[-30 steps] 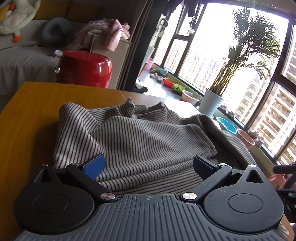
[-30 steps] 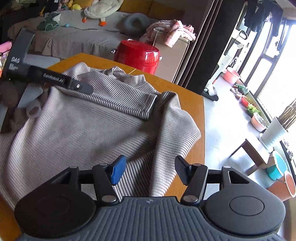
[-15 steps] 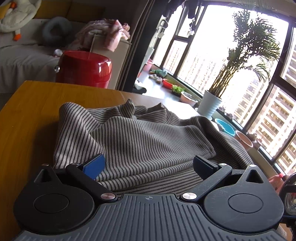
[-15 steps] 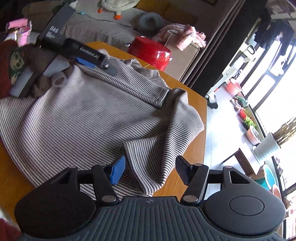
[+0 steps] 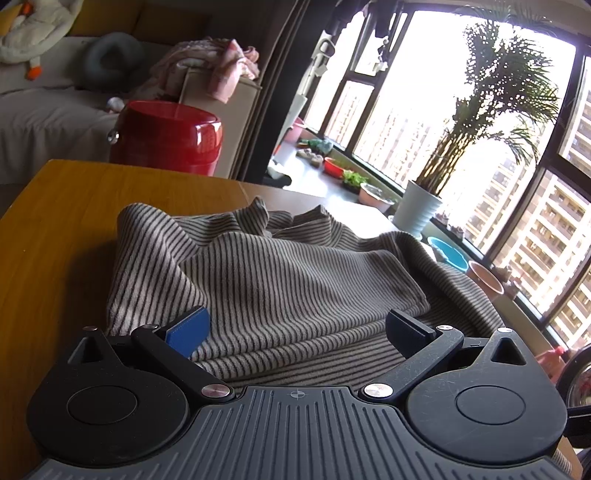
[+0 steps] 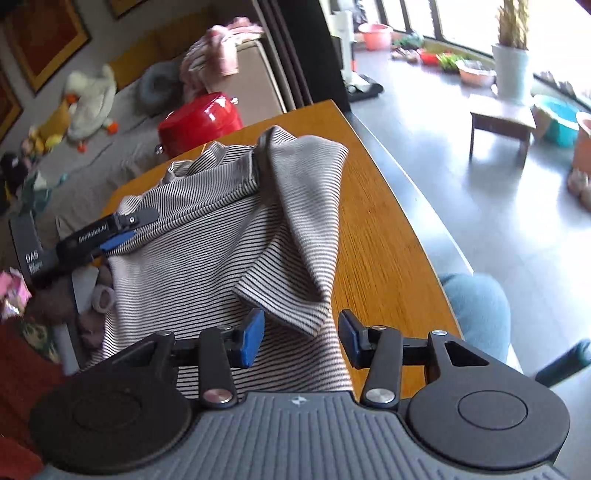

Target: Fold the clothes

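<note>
A striped top [image 5: 295, 280] lies spread and partly folded on the wooden surface [image 5: 66, 229], one layer doubled back over the rest. In the left wrist view, the left gripper [image 5: 295, 326] sits low at the near edge of the cloth with its jaws spread wide, blue pads on either side of the folded hem and nothing pinched between them. Behind the surface stand a red pot [image 5: 166, 136], a sofa [image 5: 44, 107] with a white plush duck [image 5: 33, 29], and a potted palm [image 5: 421, 210] by the window.

In the right wrist view, the top [image 6: 207, 236] covers the left part of the surface [image 6: 384, 236]. One sleeve [image 6: 306, 206] is folded back toward the camera, its cuff lying just ahead of the right gripper [image 6: 301, 336]. That gripper's jaws are spread, with striped cloth lying under and between them but not clamped. The left gripper [image 6: 110, 236] shows at the far left edge of the cloth, its dark finger and blue pad lying along a folded hem. The red pot [image 6: 203, 118] stands beyond the surface, and the person's knee [image 6: 476, 306] in blue shows to the right.
</note>
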Tool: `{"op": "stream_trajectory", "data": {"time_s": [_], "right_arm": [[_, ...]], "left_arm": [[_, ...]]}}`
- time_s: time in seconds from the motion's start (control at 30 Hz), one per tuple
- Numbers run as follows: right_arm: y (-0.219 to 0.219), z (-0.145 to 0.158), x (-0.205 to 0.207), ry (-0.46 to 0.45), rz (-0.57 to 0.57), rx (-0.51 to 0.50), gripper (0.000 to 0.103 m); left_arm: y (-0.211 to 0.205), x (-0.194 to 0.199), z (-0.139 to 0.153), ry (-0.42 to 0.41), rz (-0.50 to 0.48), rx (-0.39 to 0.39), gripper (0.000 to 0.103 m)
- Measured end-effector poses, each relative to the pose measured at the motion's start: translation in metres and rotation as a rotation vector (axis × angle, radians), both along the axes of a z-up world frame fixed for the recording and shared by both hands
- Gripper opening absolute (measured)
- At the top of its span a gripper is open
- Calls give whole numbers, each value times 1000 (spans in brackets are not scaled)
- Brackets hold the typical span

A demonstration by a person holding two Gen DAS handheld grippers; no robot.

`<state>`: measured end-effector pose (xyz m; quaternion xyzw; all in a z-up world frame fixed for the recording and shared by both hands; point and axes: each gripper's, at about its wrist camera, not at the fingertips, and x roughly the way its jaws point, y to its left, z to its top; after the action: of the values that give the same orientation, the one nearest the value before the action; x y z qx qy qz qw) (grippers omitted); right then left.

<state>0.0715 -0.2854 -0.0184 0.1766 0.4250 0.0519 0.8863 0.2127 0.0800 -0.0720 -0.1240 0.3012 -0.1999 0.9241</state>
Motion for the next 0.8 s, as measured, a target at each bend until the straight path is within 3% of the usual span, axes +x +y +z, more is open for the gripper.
{"op": "stream_trajectory", "data": {"time_s": [0.13, 0.17, 0.23, 0.27, 0.33, 0.47, 0.6, 0.7, 0.8], "right_arm": [[-5, -20, 10, 0, -64, 102, 45], [-1, -23, 15, -7, -52, 97, 41], [12, -22, 28, -27, -17, 6, 13], [14, -16, 35, -35, -2, -19, 10], [10, 9, 48, -87, 8, -17, 7], [5, 100, 77, -350, 7, -80, 7], [35, 166, 112, -511, 95, -100, 7], [78, 179, 142, -526, 210, -81, 0], [128, 175, 164, -507, 332, -43, 0]], "left_arm": [[0, -1, 0, 0, 0, 0, 103], [0, -1, 0, 0, 1, 0, 103], [0, -1, 0, -1, 1, -1, 103], [0, -1, 0, -1, 1, -2, 103], [0, -1, 0, -1, 2, -3, 103], [-1, -2, 0, -1, 3, -4, 103], [-3, -8, 3, -24, -12, 5, 103], [-11, -16, 7, -53, -68, 35, 103], [-21, -24, 9, -85, -117, 74, 103]]}}
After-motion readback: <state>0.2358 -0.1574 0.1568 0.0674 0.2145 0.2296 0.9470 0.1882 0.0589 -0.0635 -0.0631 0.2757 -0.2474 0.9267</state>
